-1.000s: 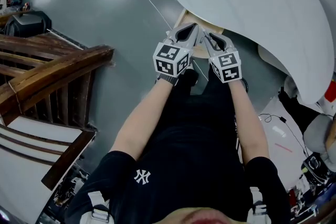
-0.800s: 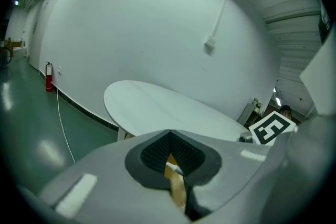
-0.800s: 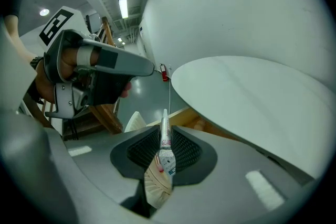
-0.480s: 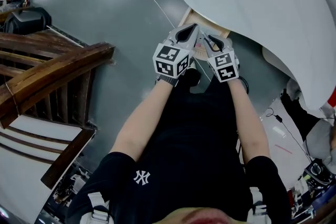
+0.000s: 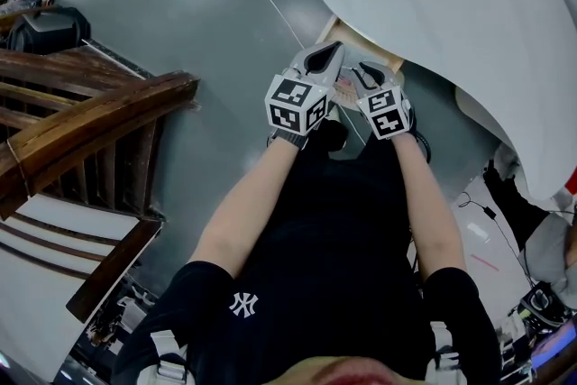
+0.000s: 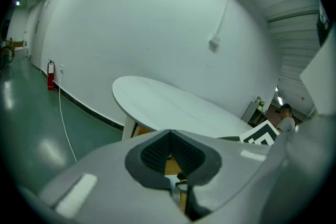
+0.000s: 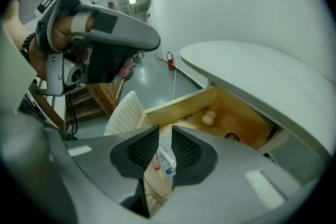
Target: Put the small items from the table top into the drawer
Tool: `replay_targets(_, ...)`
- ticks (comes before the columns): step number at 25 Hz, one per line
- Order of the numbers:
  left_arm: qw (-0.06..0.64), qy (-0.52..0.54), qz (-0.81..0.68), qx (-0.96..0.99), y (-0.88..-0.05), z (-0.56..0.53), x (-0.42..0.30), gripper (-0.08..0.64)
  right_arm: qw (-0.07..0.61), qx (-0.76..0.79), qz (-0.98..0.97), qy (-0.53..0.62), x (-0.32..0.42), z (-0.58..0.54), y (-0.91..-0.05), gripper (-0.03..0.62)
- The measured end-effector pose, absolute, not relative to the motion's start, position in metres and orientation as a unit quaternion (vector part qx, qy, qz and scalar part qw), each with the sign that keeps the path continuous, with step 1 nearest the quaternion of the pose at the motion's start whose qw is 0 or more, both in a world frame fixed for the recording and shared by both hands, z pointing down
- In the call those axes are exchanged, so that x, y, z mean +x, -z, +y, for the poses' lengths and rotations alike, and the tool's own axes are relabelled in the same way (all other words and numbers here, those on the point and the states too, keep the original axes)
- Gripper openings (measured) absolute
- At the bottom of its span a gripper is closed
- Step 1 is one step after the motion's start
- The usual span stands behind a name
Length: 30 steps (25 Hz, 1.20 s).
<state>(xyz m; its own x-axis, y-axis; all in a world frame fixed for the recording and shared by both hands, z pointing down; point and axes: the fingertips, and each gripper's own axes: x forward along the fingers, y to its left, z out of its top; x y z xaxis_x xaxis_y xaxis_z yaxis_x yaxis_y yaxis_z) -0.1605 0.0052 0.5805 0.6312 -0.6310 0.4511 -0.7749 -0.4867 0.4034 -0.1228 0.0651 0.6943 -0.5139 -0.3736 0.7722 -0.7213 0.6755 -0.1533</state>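
The right gripper (image 7: 165,136) has its jaws drawn narrow on a small white tube (image 7: 166,157) with blue print and a pinkish end. The tube's long axis runs along the slot between the pads, pointing down toward the open wooden drawer (image 7: 181,104). That drawer is pulled out from under the edge of the round white table (image 5: 433,4), and the tube hangs over its near rim, so the open box lies just ahead of and below the jaws. To drop the tube in, I judge the move wanted is a short reach forward and down, then opening the jaws. A pale round item (image 7: 208,118) already sits toward the drawer's back edge, with a dark ring-shaped thing (image 7: 231,137) near the far right corner. The left gripper (image 5: 332,48) hovers close beside the right, over the same front edge — its tips meet, with nothing between them.
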Motion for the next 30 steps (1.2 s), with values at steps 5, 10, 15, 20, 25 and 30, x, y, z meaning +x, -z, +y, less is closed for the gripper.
replay_targets(5, 0.295, -0.121, -0.41, 0.855, -0.579, 0.006, -0.165, 0.0, 0.368, 0.33, -0.838, -0.23, -0.128, 0.064, -0.688, 0.087)
replay_targets(10, 0.293, -0.12, -0.405, 0.858, -0.566, 0.007, -0.156, 0.0, 0.356, 0.343, -0.84, -0.224, -0.121, 0.06, -0.662, 0.049)
replay_targets(15, 0.289, -0.116, -0.402, 0.861, -0.546, 0.007, -0.144, 0.0, 0.329, 0.363, -0.844, -0.217, -0.111, 0.05, -0.622, 0.025)
replay_targets(20, 0.285, -0.114, -0.398, 0.865, -0.524, 0.007, -0.135, 0.0, 0.303, 0.384, -0.845, -0.215, -0.101, 0.039, -0.584, 0.023)
replay_targets(25, 0.28, -0.117, -0.392, 0.869, -0.504, 0.005, -0.126, 0.0, 0.273, 0.414, -0.84, -0.221, -0.083, 0.025, -0.552, 0.023)
replay_targets(30, 0.269, -0.111, -0.386, 0.876, -0.476, -0.002, -0.118, 0.0, 0.243, 0.44, -0.835, -0.224, -0.07, 0.009, -0.515, 0.021)
